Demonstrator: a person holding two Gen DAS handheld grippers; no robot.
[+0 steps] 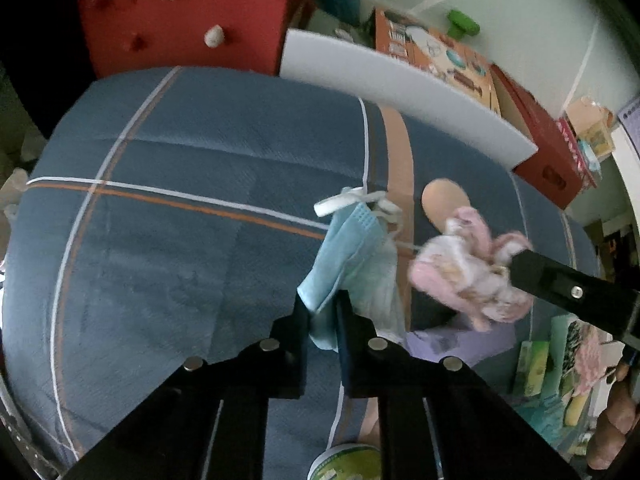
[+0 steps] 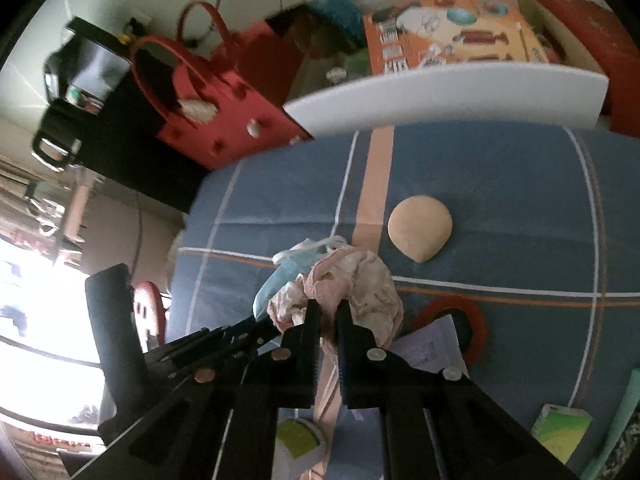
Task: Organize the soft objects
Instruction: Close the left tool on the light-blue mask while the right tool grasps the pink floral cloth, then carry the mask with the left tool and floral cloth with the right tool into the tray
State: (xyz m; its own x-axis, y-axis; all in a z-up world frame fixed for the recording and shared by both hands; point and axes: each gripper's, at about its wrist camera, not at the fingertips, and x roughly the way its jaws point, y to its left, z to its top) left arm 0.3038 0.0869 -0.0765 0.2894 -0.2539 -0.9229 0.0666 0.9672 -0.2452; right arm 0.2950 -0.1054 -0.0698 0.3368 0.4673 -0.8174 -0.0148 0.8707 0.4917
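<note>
A light blue face mask (image 1: 344, 248) with white ear loops hangs over the blue plaid bed cover (image 1: 180, 240), and my left gripper (image 1: 322, 300) is shut on its lower edge. To its right, a crumpled pink and white cloth (image 1: 464, 268) is pinched by my right gripper (image 1: 514, 266), which reaches in from the right. In the right wrist view, the right gripper (image 2: 328, 307) is shut on that cloth (image 2: 368, 284). The mask (image 2: 276, 284) sits just left of the cloth, with the left gripper (image 2: 266, 326) under it. The two items nearly touch.
A beige round pad (image 2: 420, 226) lies on the cover beyond the cloth. A red ring (image 2: 476, 320) and a paper slip (image 2: 432, 344) lie to the right. A white foam board (image 1: 400, 92), red bag (image 1: 180, 20) and orange box (image 1: 440, 56) stand behind the bed.
</note>
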